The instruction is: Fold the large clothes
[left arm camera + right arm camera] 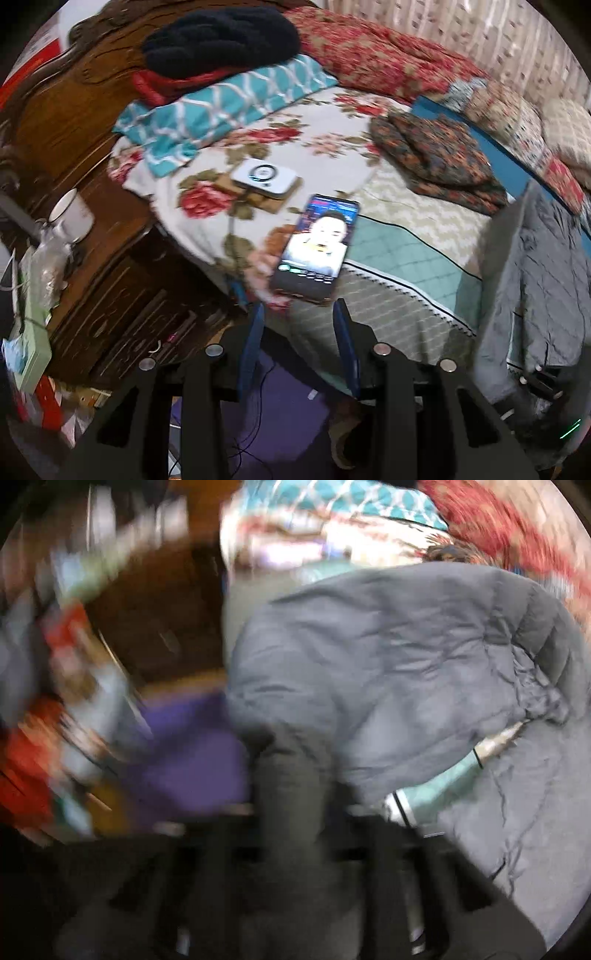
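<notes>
A large grey quilted jacket [388, 657] fills the right wrist view, which is blurred by motion; a dark cuff or sleeve end [291, 775] sits between the fingers of my right gripper [295, 805], which looks shut on it. In the left wrist view the same jacket [535, 288] hangs at the right edge over the bed. My left gripper [299, 314] is open and empty, its blue fingers [255, 339] spread over the bed's near edge, just below a phone.
A lit phone [317, 247] and a white device [264, 175] lie on the floral bedding [325, 122]. A folded patterned cloth [439, 162], a teal pillow [225, 107] and a black knit item [221, 37] lie further back. A wooden nightstand [107, 266] with a mug [72, 214] stands left.
</notes>
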A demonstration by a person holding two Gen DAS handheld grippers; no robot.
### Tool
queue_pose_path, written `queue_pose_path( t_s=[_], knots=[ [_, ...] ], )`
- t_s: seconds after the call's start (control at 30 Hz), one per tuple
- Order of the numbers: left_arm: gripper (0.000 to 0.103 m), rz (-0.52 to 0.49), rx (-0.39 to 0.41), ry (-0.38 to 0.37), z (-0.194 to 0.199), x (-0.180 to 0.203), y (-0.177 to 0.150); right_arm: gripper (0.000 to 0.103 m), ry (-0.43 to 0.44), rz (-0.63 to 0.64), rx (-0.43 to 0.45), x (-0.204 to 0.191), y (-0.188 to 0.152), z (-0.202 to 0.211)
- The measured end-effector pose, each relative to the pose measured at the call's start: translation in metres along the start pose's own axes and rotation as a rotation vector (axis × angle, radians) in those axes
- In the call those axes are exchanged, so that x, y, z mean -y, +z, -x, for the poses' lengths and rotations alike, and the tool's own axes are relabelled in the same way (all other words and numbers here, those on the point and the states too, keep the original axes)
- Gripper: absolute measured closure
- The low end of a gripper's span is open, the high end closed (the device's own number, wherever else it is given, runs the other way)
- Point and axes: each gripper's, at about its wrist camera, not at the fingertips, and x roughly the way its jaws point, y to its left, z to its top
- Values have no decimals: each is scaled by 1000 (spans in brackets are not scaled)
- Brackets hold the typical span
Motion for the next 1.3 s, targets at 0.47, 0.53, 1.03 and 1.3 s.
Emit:
queue_pose_path(
  t_s=[0.47,0.53,1.03,1.3],
  knots=[
    [103,-9,0,-16,5,35,10,93,-215,-716,467,290,-15,221],
    [103,-25,-5,-27,1,50,14,93,-251,-811,434,325,-46,217],
    [103,-474,144,-389,-24,363,81,93,-279,-1176,375,426,-204,173],
    [103,-638,-23,-144,-148,508,63,31,-332,-1301,371,424,-245,183]
  ],
)
